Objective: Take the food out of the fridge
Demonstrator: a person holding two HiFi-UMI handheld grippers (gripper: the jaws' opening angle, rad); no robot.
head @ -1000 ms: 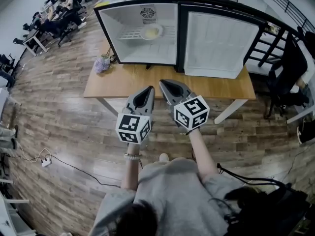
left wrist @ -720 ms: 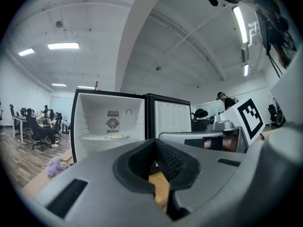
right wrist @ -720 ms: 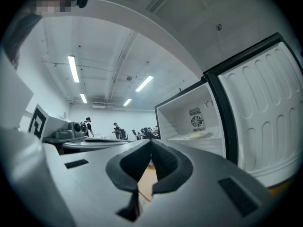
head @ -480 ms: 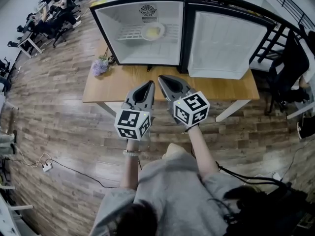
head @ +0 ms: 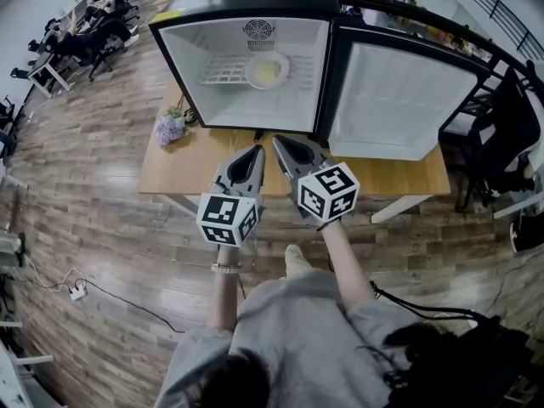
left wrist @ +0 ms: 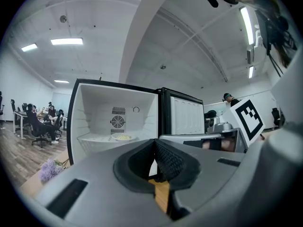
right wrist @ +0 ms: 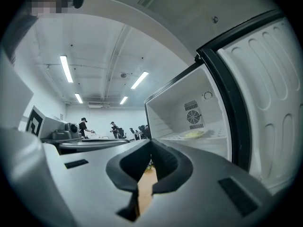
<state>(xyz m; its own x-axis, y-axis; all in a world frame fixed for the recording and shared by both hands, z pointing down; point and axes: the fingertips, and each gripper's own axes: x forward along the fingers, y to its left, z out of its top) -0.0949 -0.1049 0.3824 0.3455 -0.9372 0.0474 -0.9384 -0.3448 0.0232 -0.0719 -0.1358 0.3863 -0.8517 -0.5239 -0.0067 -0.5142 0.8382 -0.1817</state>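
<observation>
Fingers (left wrist: 165, 162) together, short of fridge (head: 191, 66) edge.

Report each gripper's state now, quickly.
Left gripper: closed, holding nothing.
Right gripper: closed, holding nothing.
</observation>
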